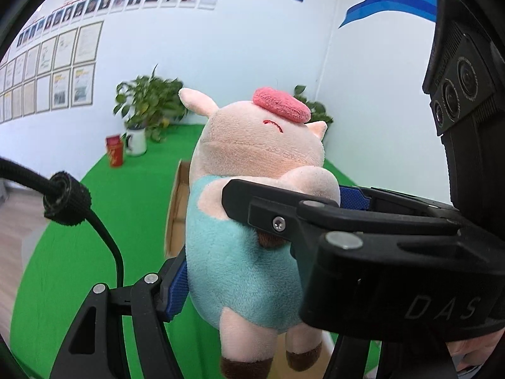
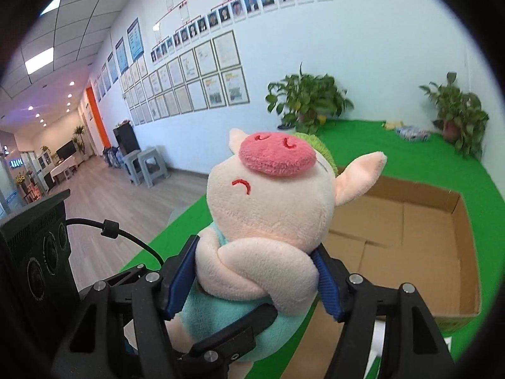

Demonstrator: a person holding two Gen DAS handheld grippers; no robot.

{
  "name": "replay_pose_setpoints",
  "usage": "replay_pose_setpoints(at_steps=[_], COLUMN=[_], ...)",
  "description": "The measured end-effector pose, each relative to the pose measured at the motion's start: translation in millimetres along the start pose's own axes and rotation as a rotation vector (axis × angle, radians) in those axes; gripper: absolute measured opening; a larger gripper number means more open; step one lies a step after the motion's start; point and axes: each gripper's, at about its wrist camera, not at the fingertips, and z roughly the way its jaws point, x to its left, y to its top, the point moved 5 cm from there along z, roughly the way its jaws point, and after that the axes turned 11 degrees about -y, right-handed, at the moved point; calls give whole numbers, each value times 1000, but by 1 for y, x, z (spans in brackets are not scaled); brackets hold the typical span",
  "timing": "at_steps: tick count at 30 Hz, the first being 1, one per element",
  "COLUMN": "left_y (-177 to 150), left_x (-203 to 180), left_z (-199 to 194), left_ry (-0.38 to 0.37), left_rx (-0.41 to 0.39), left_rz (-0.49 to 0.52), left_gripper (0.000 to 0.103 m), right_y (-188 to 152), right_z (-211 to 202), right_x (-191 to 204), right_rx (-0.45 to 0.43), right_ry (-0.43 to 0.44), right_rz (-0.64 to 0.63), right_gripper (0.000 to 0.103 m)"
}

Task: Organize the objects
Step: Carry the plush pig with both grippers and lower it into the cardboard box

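Observation:
A plush pig (image 1: 252,252) with a pink snout and a teal outfit hangs upright above the green cloth (image 1: 94,237), gripped by both tools. My left gripper (image 1: 252,300) is shut on its teal belly, the blue pad (image 1: 176,290) pressed into its side. My right gripper (image 2: 252,284) is shut on the pig (image 2: 268,208) at arm height, blue pads squeezing both flanks. One of its fingers (image 1: 268,211) crosses the pig's arm in the left wrist view. A finger (image 2: 227,331) of the left tool crosses below in the right wrist view.
An open, empty cardboard box (image 2: 467,252) lies on the green cloth (image 2: 410,145) just behind and right of the pig. A green fuzzy item (image 2: 318,145) peeks behind its head. Potted plants (image 2: 309,101) (image 2: 457,117), a white mug (image 1: 136,140) and a red carton (image 1: 114,154) stand along the wall.

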Motion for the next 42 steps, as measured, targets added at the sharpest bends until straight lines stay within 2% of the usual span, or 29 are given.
replay_pose_setpoints(at_steps=[8, 12, 19, 25, 33, 42], left_y=[69, 109, 131, 115, 40, -14], left_x=[-16, -11, 27, 69, 131, 183], left_z=[37, 55, 95, 138, 209, 257], left_ry=[-45, -58, -26, -49, -24, 16], left_rx=[8, 3, 30, 101, 219, 363], left_rz=[70, 75, 13, -70, -141, -217], left_gripper=[64, 65, 65, 65, 65, 64], right_y=[42, 57, 68, 53, 19, -20], right_z=[1, 4, 44, 88, 141, 185], right_x=[-28, -35, -37, -43, -63, -73], right_rx=[-56, -95, -62, 13, 128, 254], right_ry=[-35, -58, -34, -25, 22, 99], right_rz=[9, -11, -25, -38, -12, 61], right_gripper=[66, 66, 65, 64, 63, 63])
